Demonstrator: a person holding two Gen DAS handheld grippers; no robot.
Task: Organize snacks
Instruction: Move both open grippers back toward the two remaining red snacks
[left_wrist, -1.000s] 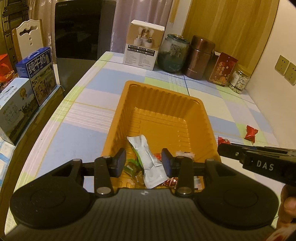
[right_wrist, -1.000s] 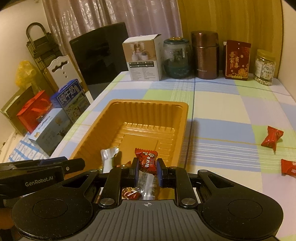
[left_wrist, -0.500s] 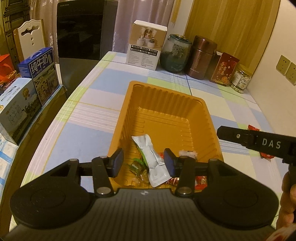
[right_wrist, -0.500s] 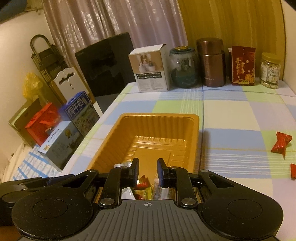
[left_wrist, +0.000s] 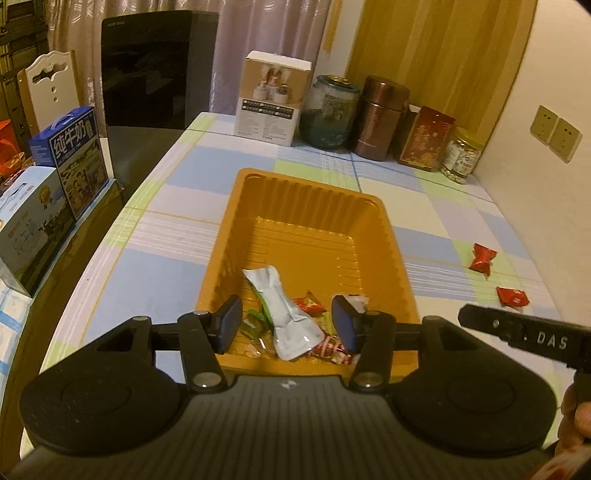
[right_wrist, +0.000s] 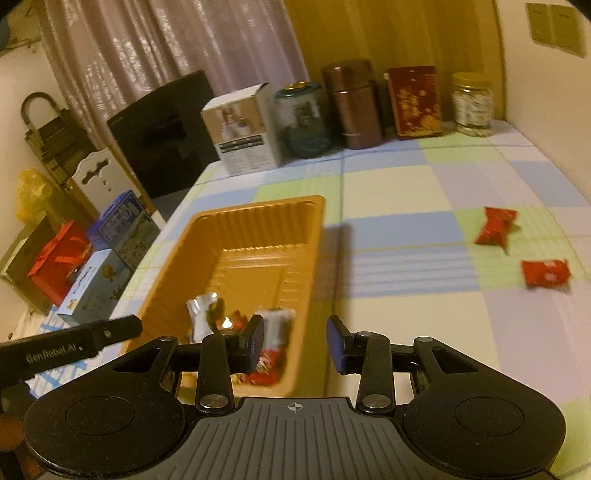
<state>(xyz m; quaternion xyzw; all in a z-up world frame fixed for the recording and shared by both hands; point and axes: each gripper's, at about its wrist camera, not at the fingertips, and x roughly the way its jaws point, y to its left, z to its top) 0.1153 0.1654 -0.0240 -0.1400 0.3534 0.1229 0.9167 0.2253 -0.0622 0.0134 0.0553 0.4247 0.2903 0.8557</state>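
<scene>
We hold the left gripper (left_wrist: 286, 323) above the near end of the orange tray (left_wrist: 236, 206), its jaws spread and having just been opening, with nothing pinched between them; the white pouch (left_wrist: 284, 314) and the loose wrapped sweets (left_wrist: 332, 347) seen through the gap lie on the tray floor below. We hold the right gripper (right_wrist: 295, 341) over the tray's right wall (right_wrist: 314, 236), where tray meets checked tablecloth (right_wrist: 406, 192). Its jaws are likewise parted, have just been opening, and carry nothing. The right-wrist view is blurred. Inside the tray, at its near end, we see the white pouch (right_wrist: 201, 314) and several red wrapped snacks (right_wrist: 269, 358) lying together. Two red candies remain on the tablecloth to the right of the tray, well apart from it: one twist-wrapped (right_wrist: 495, 229), one flatter (right_wrist: 546, 273) nearer to us. A white box (left_wrist: 271, 99), a glass jar (left_wrist: 330, 109) and a brown canister (left_wrist: 382, 118) stand along the far edge of the table.
</scene>
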